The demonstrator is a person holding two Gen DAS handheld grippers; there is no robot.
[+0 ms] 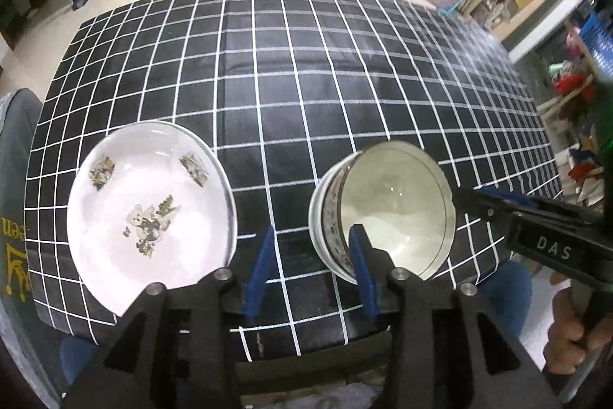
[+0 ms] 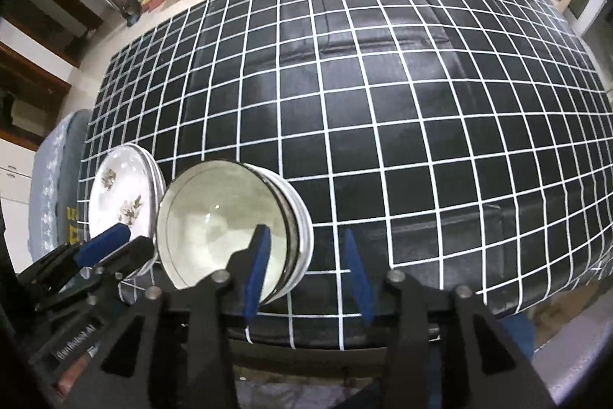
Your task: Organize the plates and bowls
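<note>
Bowls [image 1: 387,209] sit nested at the table's [image 1: 306,64] near edge beside the plates [image 1: 149,213], my left gripper [image 1: 312,275] and right gripper [image 2: 306,275] both part-open and empty, and this slick, breakable china wants a rim grip.

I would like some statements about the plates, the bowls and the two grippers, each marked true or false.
1. The white plates lie stacked on the checked tablecloth. True.
2. The bowls are nested one inside another. True.
3. The left gripper is clamped on a plate. False: its jaws are open, with only tablecloth between them.
4. The top plate is plain white. False: it carries small printed pictures.
5. The bowls stand at the far edge of the table. False: they stand near the close edge, beside the plates.
6. The right gripper holds nothing. True.
</note>
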